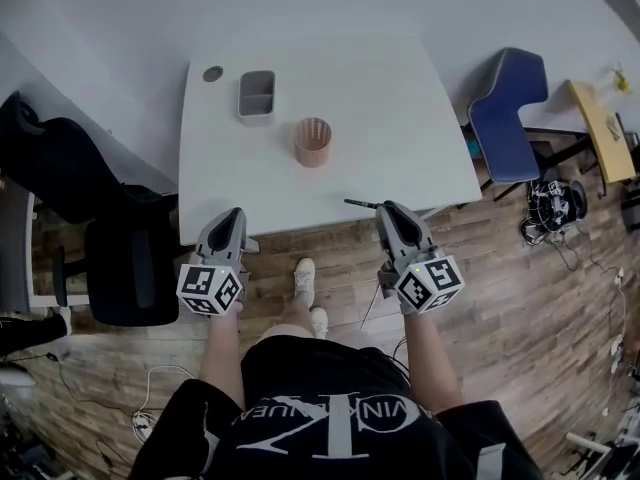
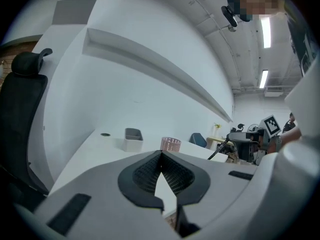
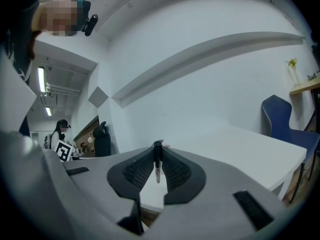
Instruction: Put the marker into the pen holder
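The pink ribbed pen holder (image 1: 313, 141) stands upright near the middle of the white table (image 1: 400, 98); in the left gripper view this pen holder (image 2: 170, 144) shows just beyond the jaw tips. My right gripper (image 1: 386, 209) hovers at the table's front edge, shut on a dark marker (image 1: 361, 205) that sticks out to the left. The right gripper view shows the marker (image 3: 157, 164) pinched upright between the pads. My left gripper (image 1: 236, 215) is at the front left edge, its jaws (image 2: 161, 153) shut with nothing in them.
A grey rectangular box (image 1: 257, 96) sits behind and left of the pen holder, with a round cable hole (image 1: 213, 73) at the table's back left. A black office chair (image 1: 115, 258) stands left of the table, a blue chair (image 1: 510, 108) to the right. Cables lie on the wooden floor.
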